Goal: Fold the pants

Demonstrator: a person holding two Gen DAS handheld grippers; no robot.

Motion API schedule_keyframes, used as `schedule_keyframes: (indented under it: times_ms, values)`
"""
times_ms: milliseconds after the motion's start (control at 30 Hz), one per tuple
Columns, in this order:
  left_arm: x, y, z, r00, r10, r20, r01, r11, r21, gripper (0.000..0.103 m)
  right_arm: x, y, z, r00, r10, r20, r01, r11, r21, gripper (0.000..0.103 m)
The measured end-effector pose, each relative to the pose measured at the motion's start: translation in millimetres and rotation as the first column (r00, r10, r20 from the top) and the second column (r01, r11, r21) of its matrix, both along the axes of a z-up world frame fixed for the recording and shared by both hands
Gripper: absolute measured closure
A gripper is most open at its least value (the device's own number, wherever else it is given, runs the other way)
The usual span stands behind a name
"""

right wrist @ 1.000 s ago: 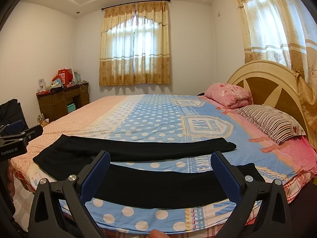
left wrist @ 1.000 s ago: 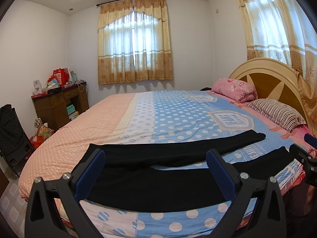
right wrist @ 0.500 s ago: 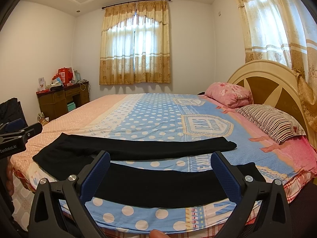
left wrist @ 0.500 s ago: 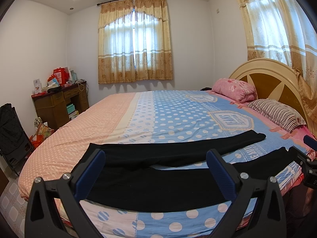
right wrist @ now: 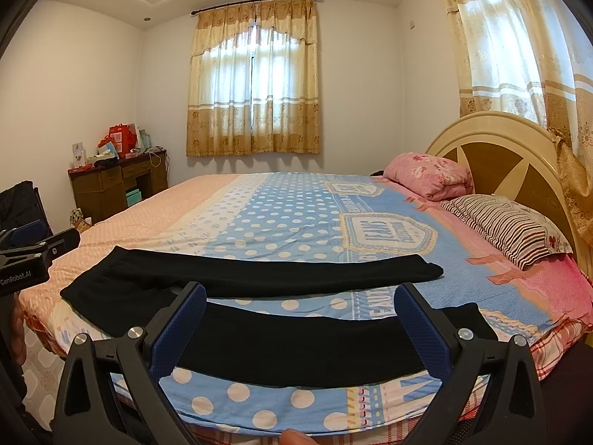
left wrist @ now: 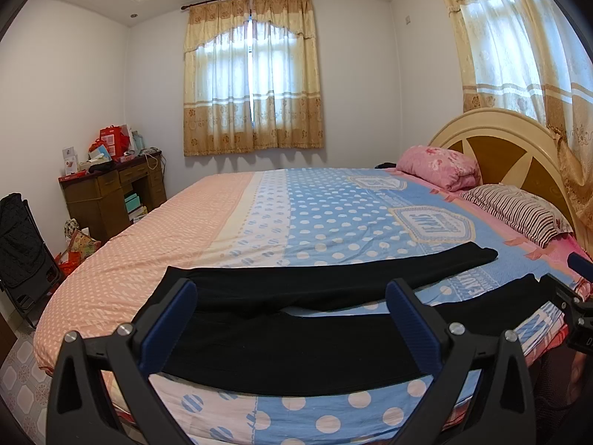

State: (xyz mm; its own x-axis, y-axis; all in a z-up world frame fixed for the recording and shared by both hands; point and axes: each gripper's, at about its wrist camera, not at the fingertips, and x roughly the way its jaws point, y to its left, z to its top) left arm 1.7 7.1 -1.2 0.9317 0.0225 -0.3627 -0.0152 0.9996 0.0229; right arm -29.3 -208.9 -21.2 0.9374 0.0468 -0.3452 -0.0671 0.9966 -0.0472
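Black pants [left wrist: 296, 337] lie flat across the near edge of the bed, waist at the left, both legs spread apart and reaching right; they also show in the right wrist view [right wrist: 296, 341]. My left gripper [left wrist: 292, 319] is open and empty, held just in front of the waist and thigh part. My right gripper [right wrist: 300, 322] is open and empty, held in front of the near leg. Each gripper shows at the edge of the other's view: the right one [left wrist: 578, 311], the left one [right wrist: 33, 256].
The bed [left wrist: 296, 207] has a pink and blue dotted cover, with a pink pillow [left wrist: 437, 167], a striped pillow [left wrist: 519, 215] and a wooden headboard [left wrist: 500, 148] at the right. A cluttered wooden desk [left wrist: 111, 189] and a black folding chair [left wrist: 22, 244] stand at the left.
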Motion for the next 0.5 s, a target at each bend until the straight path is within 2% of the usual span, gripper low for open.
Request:
schedule_keyframes:
  times_ms: [500]
  values:
    - [6.0,-0.3,-6.7,1.0,0.001,-0.016,-0.001,1.0,-0.003,0.0,5.0,2.7,-5.2,1.0,0.0,-0.019,0.0,1.0,-0.007,0.001]
